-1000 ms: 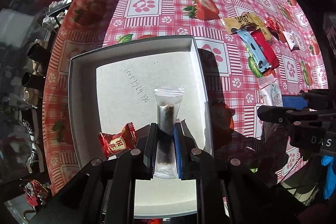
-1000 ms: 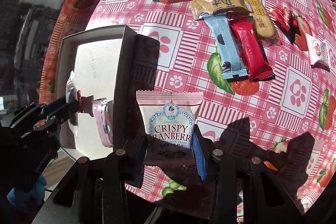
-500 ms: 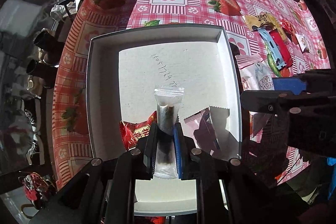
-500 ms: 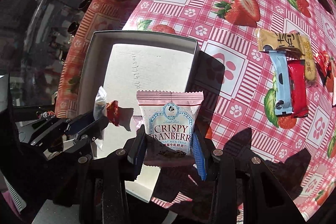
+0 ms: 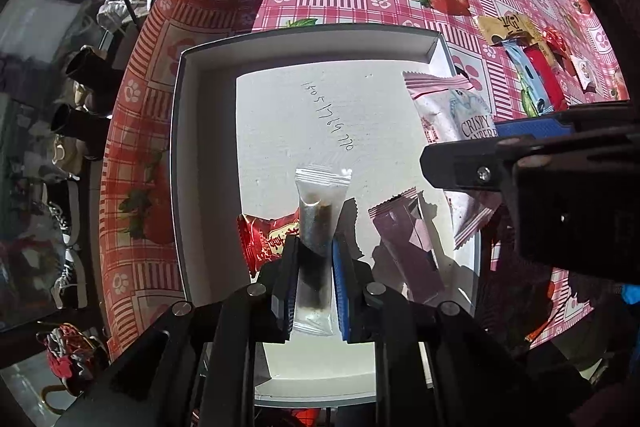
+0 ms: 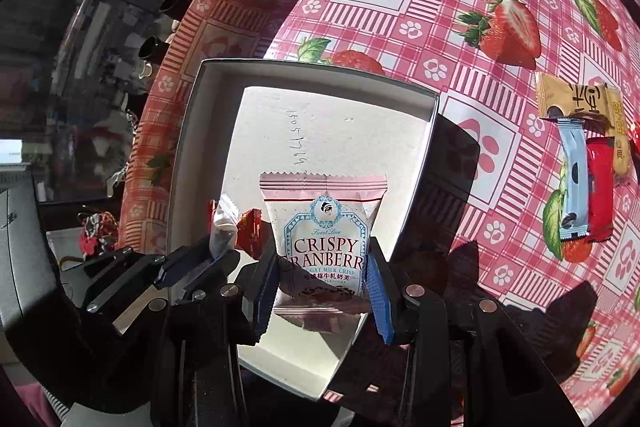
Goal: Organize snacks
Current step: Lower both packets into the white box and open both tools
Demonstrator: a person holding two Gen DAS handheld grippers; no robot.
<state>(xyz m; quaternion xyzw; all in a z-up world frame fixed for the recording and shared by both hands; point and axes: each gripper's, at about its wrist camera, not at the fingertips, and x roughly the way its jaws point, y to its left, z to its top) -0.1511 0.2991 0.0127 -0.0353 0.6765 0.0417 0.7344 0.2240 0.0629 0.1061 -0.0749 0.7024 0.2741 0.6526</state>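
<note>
2 grippers we hold over the shallow white cardboard box (image 5: pixel 208 131), left gripper (image 5: pixel 314 259) just loosening on a clear plastic sachet with dark filling (image 5: pixel 318 223) (pads still touching), right gripper (image 6: pixel 322 291) clamping the pink-and-white Crispy Cranberry packet (image 6: pixel 324 235), red candy wrapper (image 5: pixel 266 239) and purple packet (image 5: pixel 404 243) lying inside.

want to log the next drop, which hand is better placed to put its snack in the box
Left. Its tool holds the clear packet low over the white box floor, jaws opening. The right tool grips the cranberry pack higher above it.
</note>
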